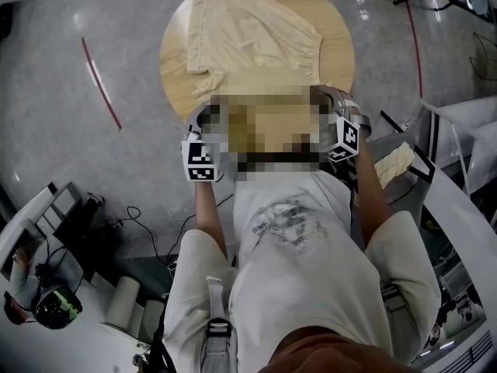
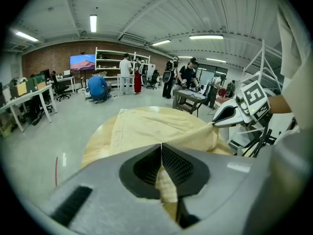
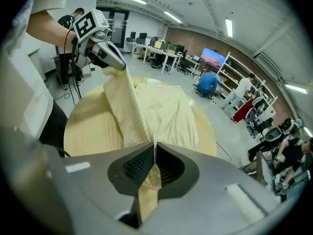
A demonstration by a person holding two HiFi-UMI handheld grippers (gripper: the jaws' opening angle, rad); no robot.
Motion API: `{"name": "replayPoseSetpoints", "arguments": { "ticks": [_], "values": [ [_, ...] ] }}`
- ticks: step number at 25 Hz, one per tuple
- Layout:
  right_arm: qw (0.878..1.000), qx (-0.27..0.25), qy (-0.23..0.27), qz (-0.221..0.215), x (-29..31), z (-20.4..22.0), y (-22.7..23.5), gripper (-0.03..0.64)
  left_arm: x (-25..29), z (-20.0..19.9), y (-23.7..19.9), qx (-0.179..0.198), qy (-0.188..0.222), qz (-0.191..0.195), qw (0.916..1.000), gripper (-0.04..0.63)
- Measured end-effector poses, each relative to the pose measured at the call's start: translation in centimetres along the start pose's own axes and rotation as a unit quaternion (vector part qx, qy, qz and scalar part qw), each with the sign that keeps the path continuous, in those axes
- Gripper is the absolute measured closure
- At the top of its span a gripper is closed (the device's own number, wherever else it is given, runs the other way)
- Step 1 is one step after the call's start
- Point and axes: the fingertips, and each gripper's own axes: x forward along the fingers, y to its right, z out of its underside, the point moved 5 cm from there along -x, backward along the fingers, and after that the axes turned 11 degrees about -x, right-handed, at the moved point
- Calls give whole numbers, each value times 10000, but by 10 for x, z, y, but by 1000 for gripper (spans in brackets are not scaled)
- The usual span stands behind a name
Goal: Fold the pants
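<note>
Fingers (image 2: 182,166) of the left gripper (image 2: 161,147) were pressed shut on a pinch of the pale yellow pants (image 2: 146,126), with cloth showing between the black pads. The right gripper (image 3: 154,147) was clamped on the fabric in the same way, a strip hanging below its closed jaws. Most of the pants lay spread over the far part of the round wooden table (image 1: 335,33). Their near edge was lifted off the top, held up at the left and right by the two grippers. Grey floor (image 1: 46,92) surrounded the table, and people (image 2: 126,72) stood far off by shelves.
</note>
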Motion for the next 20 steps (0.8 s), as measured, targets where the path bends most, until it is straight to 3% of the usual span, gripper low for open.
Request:
{"name": "replayPoseSetpoints", "arguments": {
  "ticks": [20],
  "values": [
    [9995, 127, 249, -149, 29, 1, 52, 594, 62, -63, -28, 227, 111, -249, 9994, 578]
  ]
}}
